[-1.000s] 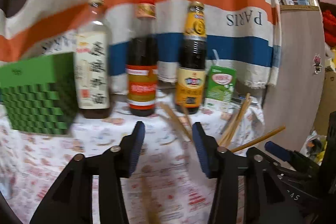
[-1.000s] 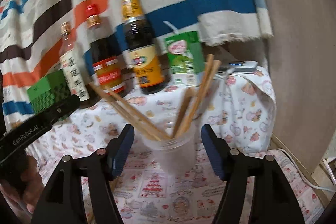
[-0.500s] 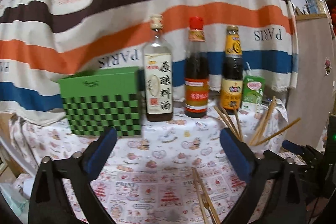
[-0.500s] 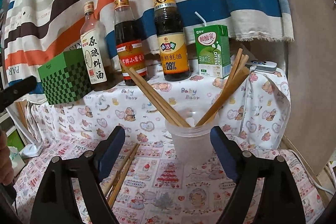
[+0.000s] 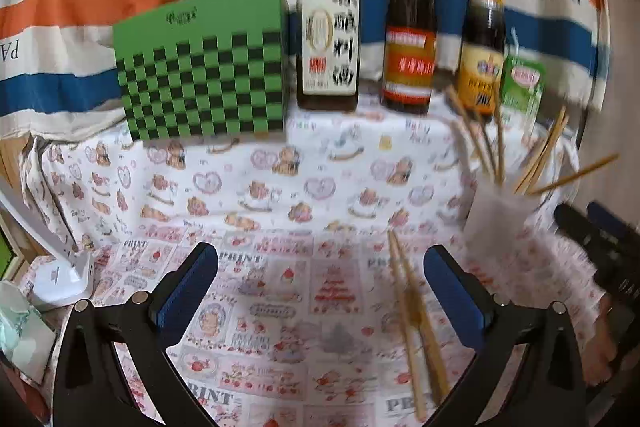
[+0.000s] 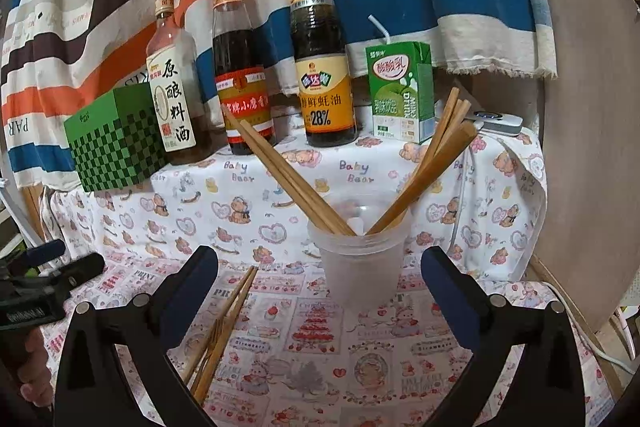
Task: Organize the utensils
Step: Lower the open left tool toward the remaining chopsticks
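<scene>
A translucent plastic cup (image 6: 360, 267) stands on the printed tablecloth with several wooden chopsticks (image 6: 288, 175) leaning out of it to both sides. My right gripper (image 6: 319, 255) faces the cup; its jaws are opening, the cup stands between them and the pads are clear of it. A loose pair of chopsticks (image 5: 412, 319) lies flat on the cloth left of the cup (image 5: 496, 223). My left gripper (image 5: 320, 255) is open above the cloth, with this pair just inside its right finger and untouched. In the right wrist view the pair (image 6: 224, 315) runs under the left finger.
On a raised ledge behind stand a green checkered box (image 5: 200, 67), three sauce bottles (image 6: 320, 67) and a green drink carton (image 6: 400, 95). A striped cloth hangs behind, a wooden panel (image 6: 580, 147) closes the right side. A white device (image 5: 60, 275) sits far left.
Both grippers' jaws have widened. The left gripper drew back from the cup and tipped down towards the cloth. The right jaws spread away from the cup's sides.
</scene>
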Motion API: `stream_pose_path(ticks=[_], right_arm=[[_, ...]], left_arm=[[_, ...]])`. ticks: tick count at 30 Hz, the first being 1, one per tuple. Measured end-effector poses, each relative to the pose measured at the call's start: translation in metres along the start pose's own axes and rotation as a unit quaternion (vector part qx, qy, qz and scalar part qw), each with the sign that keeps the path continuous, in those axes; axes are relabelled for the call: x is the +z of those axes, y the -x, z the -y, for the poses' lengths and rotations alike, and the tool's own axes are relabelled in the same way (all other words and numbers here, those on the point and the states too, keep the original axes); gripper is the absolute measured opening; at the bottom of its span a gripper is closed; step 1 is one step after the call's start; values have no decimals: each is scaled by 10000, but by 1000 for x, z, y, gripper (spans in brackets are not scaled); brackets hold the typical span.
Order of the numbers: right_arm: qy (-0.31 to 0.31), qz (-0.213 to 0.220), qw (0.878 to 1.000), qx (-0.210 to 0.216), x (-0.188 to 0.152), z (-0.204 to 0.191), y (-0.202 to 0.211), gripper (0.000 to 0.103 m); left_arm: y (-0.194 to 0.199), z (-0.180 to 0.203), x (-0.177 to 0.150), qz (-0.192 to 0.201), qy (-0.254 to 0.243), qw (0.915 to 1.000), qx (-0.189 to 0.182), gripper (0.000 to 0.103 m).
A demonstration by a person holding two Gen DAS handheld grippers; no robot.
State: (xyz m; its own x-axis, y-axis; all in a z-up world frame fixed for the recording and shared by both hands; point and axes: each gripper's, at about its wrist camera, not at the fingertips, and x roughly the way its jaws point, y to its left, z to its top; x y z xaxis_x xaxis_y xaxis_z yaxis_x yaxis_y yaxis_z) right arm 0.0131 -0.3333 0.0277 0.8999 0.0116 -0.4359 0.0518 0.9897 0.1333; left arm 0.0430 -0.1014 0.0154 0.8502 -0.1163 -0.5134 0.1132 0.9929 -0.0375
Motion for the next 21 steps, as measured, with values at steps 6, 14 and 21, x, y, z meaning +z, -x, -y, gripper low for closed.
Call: stream_pose_path(ticks=[6, 14, 21], right_arm=[[-6, -127, 9999, -48, 2, 3, -1, 102], [-151, -581, 9981, 163, -3, 5, -13, 102], [-148, -638, 9978, 114, -6, 4, -16, 102]], left_arm=[[-29, -3, -19, -697, 142, 9974, -80, 102], [-53, 5, -36, -1187, -125, 9927, 142, 102], [-60, 16, -43, -1337, -277, 9906, 14, 102]])
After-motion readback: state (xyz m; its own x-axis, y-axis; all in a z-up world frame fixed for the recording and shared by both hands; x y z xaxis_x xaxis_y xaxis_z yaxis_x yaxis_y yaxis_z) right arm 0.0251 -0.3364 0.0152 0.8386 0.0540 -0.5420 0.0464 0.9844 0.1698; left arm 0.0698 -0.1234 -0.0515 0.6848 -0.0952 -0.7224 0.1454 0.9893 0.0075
